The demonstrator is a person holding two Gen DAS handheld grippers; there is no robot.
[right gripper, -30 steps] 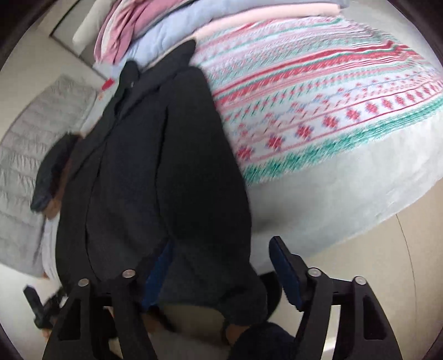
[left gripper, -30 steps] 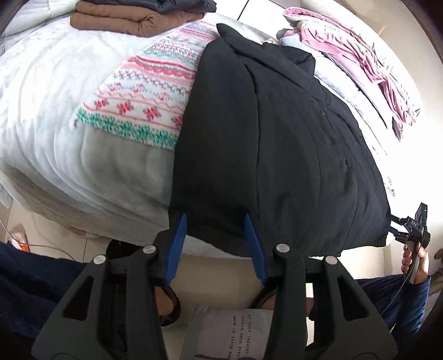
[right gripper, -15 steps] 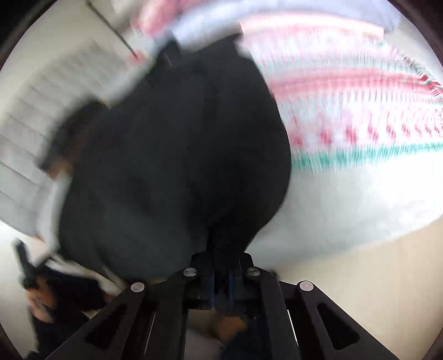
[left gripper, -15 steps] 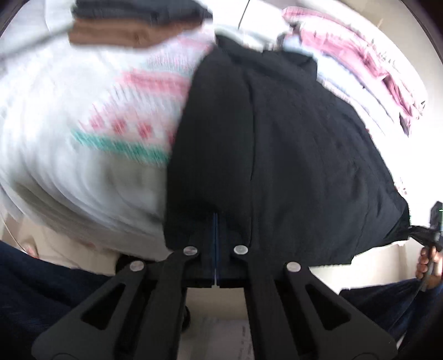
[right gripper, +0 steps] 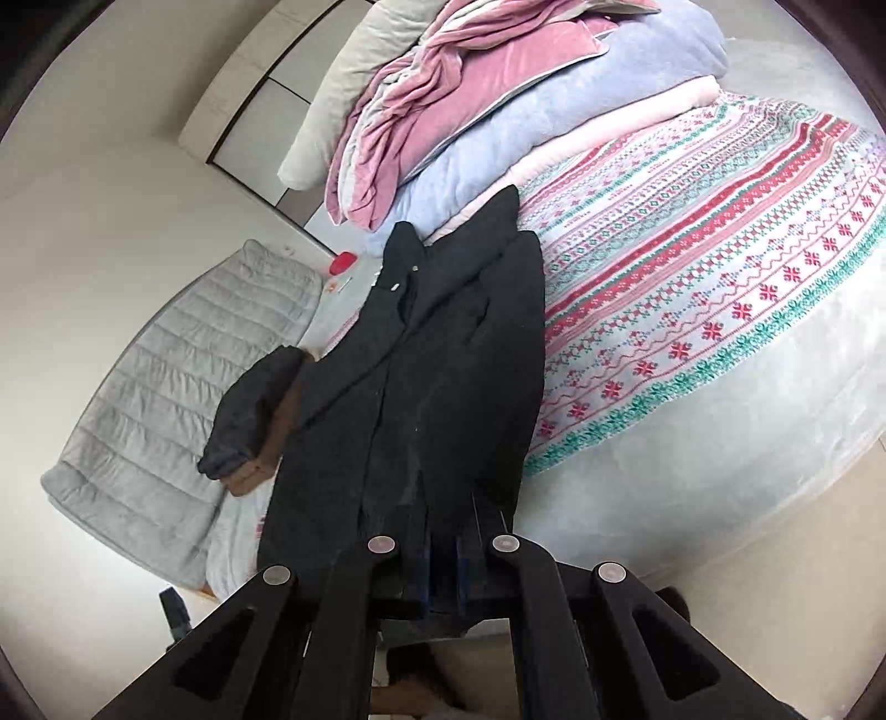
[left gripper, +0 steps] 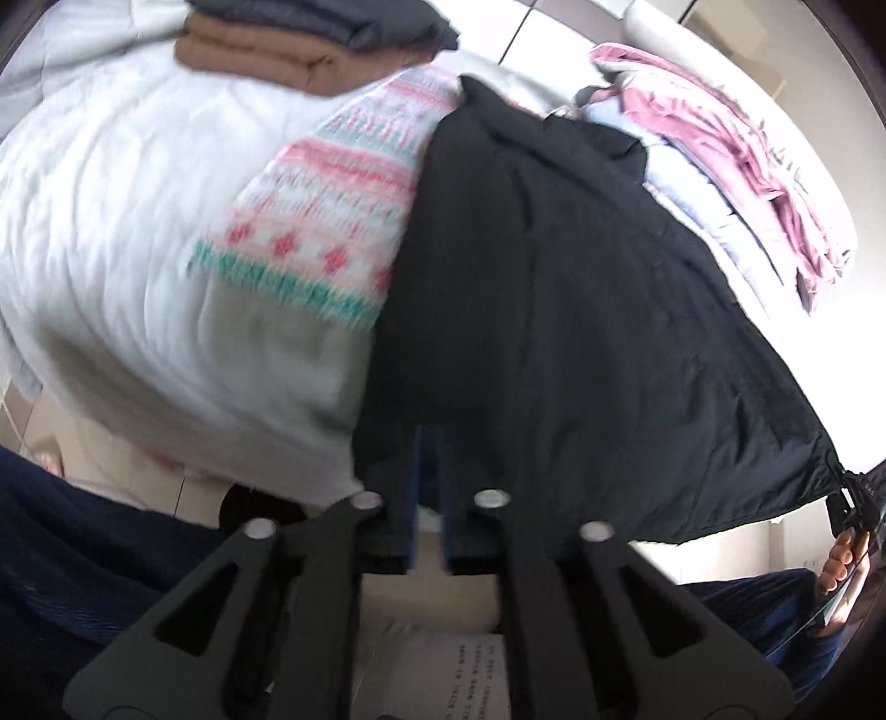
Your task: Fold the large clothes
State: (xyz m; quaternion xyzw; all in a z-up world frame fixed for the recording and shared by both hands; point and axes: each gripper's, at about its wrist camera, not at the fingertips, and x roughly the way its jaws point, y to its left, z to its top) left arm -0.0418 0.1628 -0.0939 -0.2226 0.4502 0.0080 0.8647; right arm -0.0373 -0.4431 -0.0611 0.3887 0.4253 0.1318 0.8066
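A large black coat (left gripper: 581,310) lies lengthwise on the bed, collar at the far end, hem at the near edge. My left gripper (left gripper: 429,487) is shut on the coat's hem near its left corner. My right gripper (right gripper: 443,559) is shut on the hem at the other corner and holds it lifted; the coat (right gripper: 443,376) stretches away from it. The right gripper also shows at the far right of the left wrist view (left gripper: 847,498), pulling the hem taut.
A patterned pink, red and green blanket (right gripper: 720,288) covers the bed beside the coat. Folded brown and dark clothes (left gripper: 288,50) lie at the far left. A heap of pink and blue bedding (right gripper: 498,99) sits at the bed's head. A grey quilted pad (right gripper: 166,399) lies beyond.
Both grippers were open at the coat's hem a second ago. They have closed on the hem and lifted it, drawing the bottom edge taut between them.
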